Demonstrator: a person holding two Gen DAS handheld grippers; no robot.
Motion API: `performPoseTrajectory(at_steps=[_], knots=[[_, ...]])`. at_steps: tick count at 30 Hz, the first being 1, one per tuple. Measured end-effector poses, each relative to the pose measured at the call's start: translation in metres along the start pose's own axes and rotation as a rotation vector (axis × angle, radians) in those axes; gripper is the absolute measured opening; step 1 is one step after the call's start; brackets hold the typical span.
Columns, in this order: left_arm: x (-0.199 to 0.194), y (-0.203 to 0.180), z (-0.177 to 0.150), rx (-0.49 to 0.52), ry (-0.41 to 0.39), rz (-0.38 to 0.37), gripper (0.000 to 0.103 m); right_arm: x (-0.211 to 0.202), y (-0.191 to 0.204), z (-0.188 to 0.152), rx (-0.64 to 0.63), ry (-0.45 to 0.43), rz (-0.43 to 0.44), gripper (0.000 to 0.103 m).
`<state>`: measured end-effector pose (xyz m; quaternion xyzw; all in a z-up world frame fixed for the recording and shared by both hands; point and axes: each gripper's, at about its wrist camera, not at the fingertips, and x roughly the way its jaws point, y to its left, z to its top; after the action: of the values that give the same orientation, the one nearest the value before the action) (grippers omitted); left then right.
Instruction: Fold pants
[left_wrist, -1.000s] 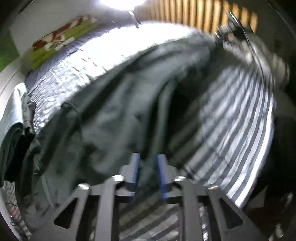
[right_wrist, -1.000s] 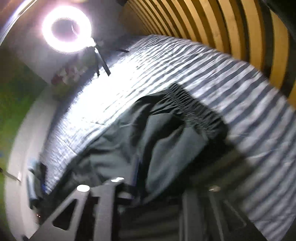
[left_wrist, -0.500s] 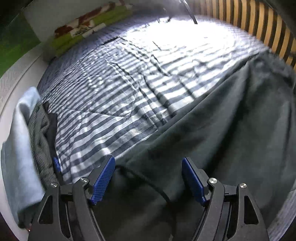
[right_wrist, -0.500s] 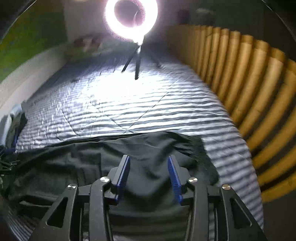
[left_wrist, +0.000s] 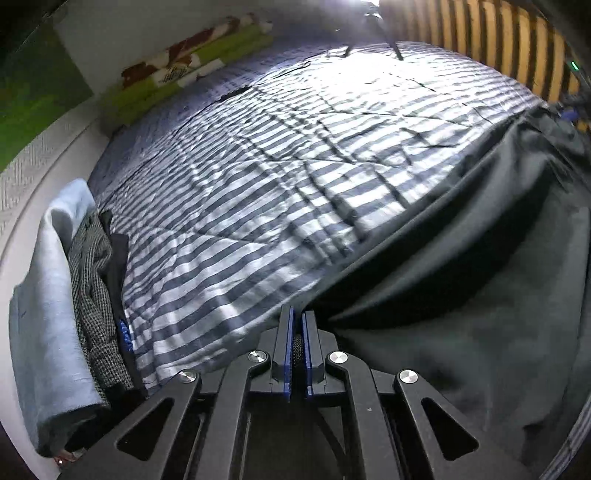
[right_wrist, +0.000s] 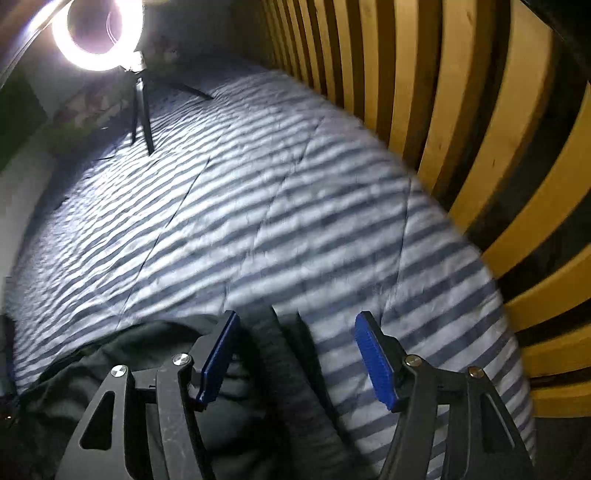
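Two tools show, one per wrist view. The left tool (left_wrist: 297, 325) has its blue pads (left_wrist: 287, 343) pressed nearly together, pinching the edge of the dark pants (left_wrist: 461, 295); a dark cord or seam sits squeezed between the pads. From that pinch the pants spread away to the right of the tool, lying in broad folds over the striped quilt (left_wrist: 277, 177) of the bed. To the left of this tool, along the bed's edge, lies a pile of other clothes (left_wrist: 85, 295): a pale blue piece, a speckled grey one and something dark. Far ahead, against the wall, sits a green and red patterned roll (left_wrist: 192, 70).

The right tool (right_wrist: 295, 350) has its jaws well apart and opening. A ridge of the pants (right_wrist: 273, 369) lies in the gap between them, closer to the left pad (right_wrist: 218, 358); neither pad presses on it. More of the pants lies to the left of this tool. Striped quilt stretches ahead. Wooden slats (right_wrist: 461, 129) rise to the right, and a lit ring light (right_wrist: 96, 33) on a small tripod stands far ahead on the bed.
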<state>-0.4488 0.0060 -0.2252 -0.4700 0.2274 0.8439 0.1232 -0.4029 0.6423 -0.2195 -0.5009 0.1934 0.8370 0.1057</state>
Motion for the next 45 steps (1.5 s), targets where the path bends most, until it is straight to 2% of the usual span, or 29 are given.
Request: performPoseTrajectory(at_steps=[1,3,6,7,11,12,13,15,16,18,20,22,24,26,28,30,32,33,36,38,39,41,45], knots=[[0.003,0.001,-0.001,0.002,0.006,0.024,0.004,-0.002,-0.005,-0.004,0.002,0.017,0.051,0.062],[0.01,0.003,-0.001,-0.001,0.032,0.025,0.004,-0.002,-0.011,-0.015,-0.002,0.044,0.117,0.063],[0.017,0.0,-0.004,0.003,0.043,0.036,0.004,-0.004,-0.013,-0.035,-0.046,0.059,0.165,0.066],[0.019,-0.002,-0.004,0.008,0.044,0.04,0.004,-0.006,-0.01,-0.042,-0.076,0.038,0.172,0.067],[0.02,-0.004,-0.005,-0.004,0.04,0.046,0.004,-0.004,0.015,-0.055,-0.172,-0.014,0.09,0.066],[0.02,-0.003,-0.005,-0.006,0.039,0.049,0.004,-0.004,0.021,-0.056,-0.187,-0.02,0.082,0.058],[0.019,-0.004,-0.005,-0.007,0.036,0.053,0.004,-0.004,0.029,-0.058,-0.211,-0.028,0.051,0.036],[0.015,-0.007,-0.005,0.004,0.023,0.074,0.004,-0.004,0.035,-0.059,-0.214,-0.028,0.045,0.026],[0.012,-0.008,-0.005,0.015,0.012,0.088,0.004,-0.009,0.037,-0.06,-0.202,-0.037,0.056,0.025],[0.0,-0.008,-0.002,0.016,-0.017,0.108,0.003,-0.023,0.042,-0.061,-0.206,-0.081,0.032,0.024],[-0.013,-0.001,0.004,-0.014,-0.051,0.117,0.003,-0.046,0.049,-0.056,-0.229,-0.159,-0.011,0.024],[-0.02,0.005,0.012,-0.028,-0.083,0.157,0.003,-0.07,0.056,-0.048,-0.256,-0.239,-0.059,0.024],[-0.016,0.014,0.017,-0.054,-0.077,0.163,0.003,-0.081,0.065,-0.036,-0.28,-0.291,-0.099,0.024],[0.0,0.021,0.018,-0.09,-0.043,0.159,0.003,-0.07,0.074,-0.028,-0.322,-0.279,-0.167,0.024],[0.014,0.02,0.015,-0.076,-0.017,0.181,0.003,-0.043,0.08,-0.026,-0.354,-0.22,-0.23,0.024],[0.025,0.021,0.01,-0.093,0.017,0.155,0.005,-0.021,0.078,-0.028,-0.351,-0.182,-0.259,0.024],[0.023,0.021,0.008,-0.107,0.031,0.116,0.006,0.002,0.072,-0.029,-0.318,-0.106,-0.246,0.028],[0.018,0.017,0.007,-0.087,0.02,0.13,0.006,0.009,0.067,-0.029,-0.307,-0.066,-0.242,0.03],[-0.009,-0.005,0.005,0.008,-0.017,0.141,0.007,-0.009,0.058,-0.031,-0.276,-0.112,-0.225,0.039],[-0.034,-0.023,0.001,0.061,-0.054,0.118,0.023,-0.036,0.047,-0.033,-0.215,-0.159,-0.2,0.052],[-0.045,-0.03,-0.001,0.067,-0.068,0.092,0.04,-0.05,0.039,-0.037,-0.175,-0.18,-0.181,0.056],[-0.067,-0.048,-0.01,0.07,-0.093,0.021,0.052,-0.076,0.028,-0.052,-0.11,-0.199,-0.119,0.056],[-0.102,-0.102,-0.038,0.151,-0.111,-0.106,0.052,-0.098,0.018,-0.102,-0.087,-0.119,0.002,0.056]])
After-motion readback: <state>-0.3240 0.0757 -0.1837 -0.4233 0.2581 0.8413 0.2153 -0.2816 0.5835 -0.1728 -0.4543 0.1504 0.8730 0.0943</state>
